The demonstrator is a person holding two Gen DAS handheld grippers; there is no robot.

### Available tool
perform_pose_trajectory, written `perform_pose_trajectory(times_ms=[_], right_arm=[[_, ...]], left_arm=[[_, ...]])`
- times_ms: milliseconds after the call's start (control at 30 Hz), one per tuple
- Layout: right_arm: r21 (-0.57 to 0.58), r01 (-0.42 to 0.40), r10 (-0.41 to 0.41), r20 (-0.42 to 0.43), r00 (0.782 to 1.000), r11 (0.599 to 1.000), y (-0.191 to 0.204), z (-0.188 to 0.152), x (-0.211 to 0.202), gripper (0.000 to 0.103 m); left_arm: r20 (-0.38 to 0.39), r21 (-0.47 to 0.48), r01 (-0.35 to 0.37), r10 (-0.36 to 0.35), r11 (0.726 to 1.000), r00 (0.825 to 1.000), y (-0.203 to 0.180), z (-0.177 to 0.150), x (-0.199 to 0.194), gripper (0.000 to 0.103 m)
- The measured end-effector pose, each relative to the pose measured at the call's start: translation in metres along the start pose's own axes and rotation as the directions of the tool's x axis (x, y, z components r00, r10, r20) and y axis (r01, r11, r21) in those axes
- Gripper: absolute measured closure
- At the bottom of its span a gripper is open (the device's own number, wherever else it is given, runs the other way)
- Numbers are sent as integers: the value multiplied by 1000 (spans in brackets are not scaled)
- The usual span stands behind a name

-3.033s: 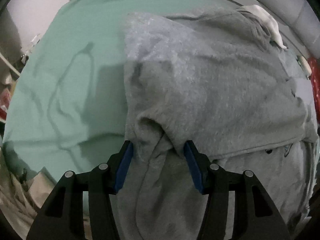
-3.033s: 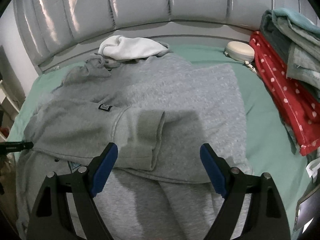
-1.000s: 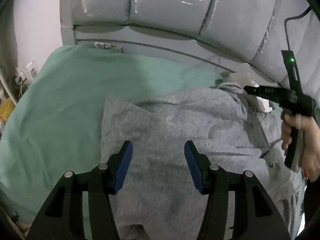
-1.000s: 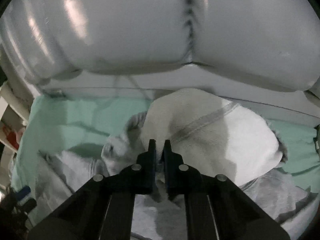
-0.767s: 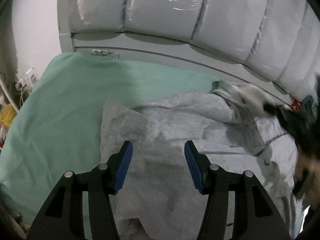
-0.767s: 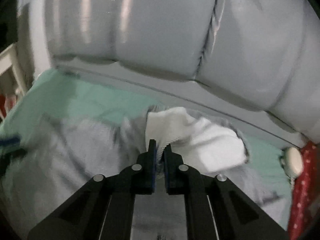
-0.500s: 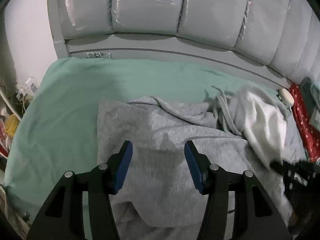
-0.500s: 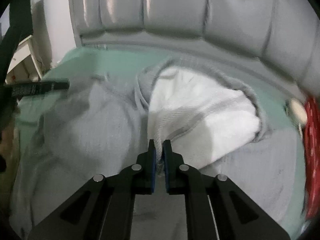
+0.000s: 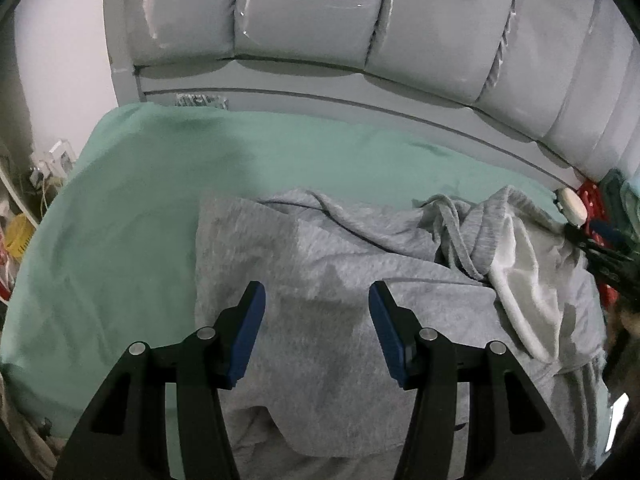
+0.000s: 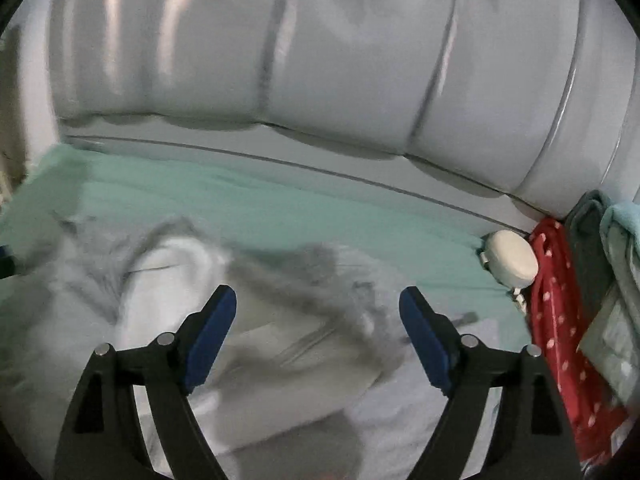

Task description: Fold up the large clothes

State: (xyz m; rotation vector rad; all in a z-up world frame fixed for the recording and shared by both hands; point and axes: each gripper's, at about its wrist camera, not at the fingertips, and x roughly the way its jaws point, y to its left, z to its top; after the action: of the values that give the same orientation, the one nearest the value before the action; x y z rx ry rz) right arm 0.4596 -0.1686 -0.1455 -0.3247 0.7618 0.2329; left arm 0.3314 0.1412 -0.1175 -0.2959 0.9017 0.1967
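A grey hoodie (image 9: 328, 272) lies partly folded on the green bed sheet (image 9: 132, 208). Its hood, with white lining (image 9: 524, 280), is folded down onto the body at the right. My left gripper (image 9: 317, 328) is open and empty, held above the grey fabric. My right gripper (image 10: 318, 328) is open and empty above the hood (image 10: 168, 280), which is blurred in the right wrist view. The right gripper also shows at the right edge of the left wrist view (image 9: 600, 252).
A padded grey headboard (image 9: 312, 28) runs along the far side of the bed. A white round object (image 10: 510, 258), a red dotted cloth (image 10: 560, 312) and stacked folded clothes (image 10: 616, 248) sit at the right. Clutter (image 9: 20, 232) lies off the bed's left edge.
My right gripper pulled the hood down over the hoodie's body, then opened and let it go. My left gripper stayed open and drew back a little.
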Motion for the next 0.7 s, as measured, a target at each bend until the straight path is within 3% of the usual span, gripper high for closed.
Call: perform_pose_trajectory(times_ms=[67,133,167,200,500,600,700], right_arm=[[57,-90,93,-66,993,994,-10,-4,21,19],[58,-145,148,-51,988,988,-13,-11,20,22],[7,-133,133,-39,990,991,-5,-14,17,50],[-39,-110,109,-37,993,993,1,-16,16,96],[-230,-36,75,164,984,973,44,-49,-88,96],[-267,-104,152,166,974,958,61,-72,-117,96],[-329,-158,205,113,972,931,80,-109,-130,96]], left_arm=[[-1,-12,8,-8,1000,1000,2,2,2,46],[-5,-13,6,-6,1000,1000,2,3,5,46],[-9,-10,5,-5,1000,1000,2,3,7,46],[-13,-5,4,-4,1000,1000,0,2,10,46],[-4,75,-11,11,997,1000,-19,-4,6,46],[5,85,-13,12,996,1000,-21,-6,-1,46],[-9,61,12,-11,998,1000,-17,-11,-11,46]])
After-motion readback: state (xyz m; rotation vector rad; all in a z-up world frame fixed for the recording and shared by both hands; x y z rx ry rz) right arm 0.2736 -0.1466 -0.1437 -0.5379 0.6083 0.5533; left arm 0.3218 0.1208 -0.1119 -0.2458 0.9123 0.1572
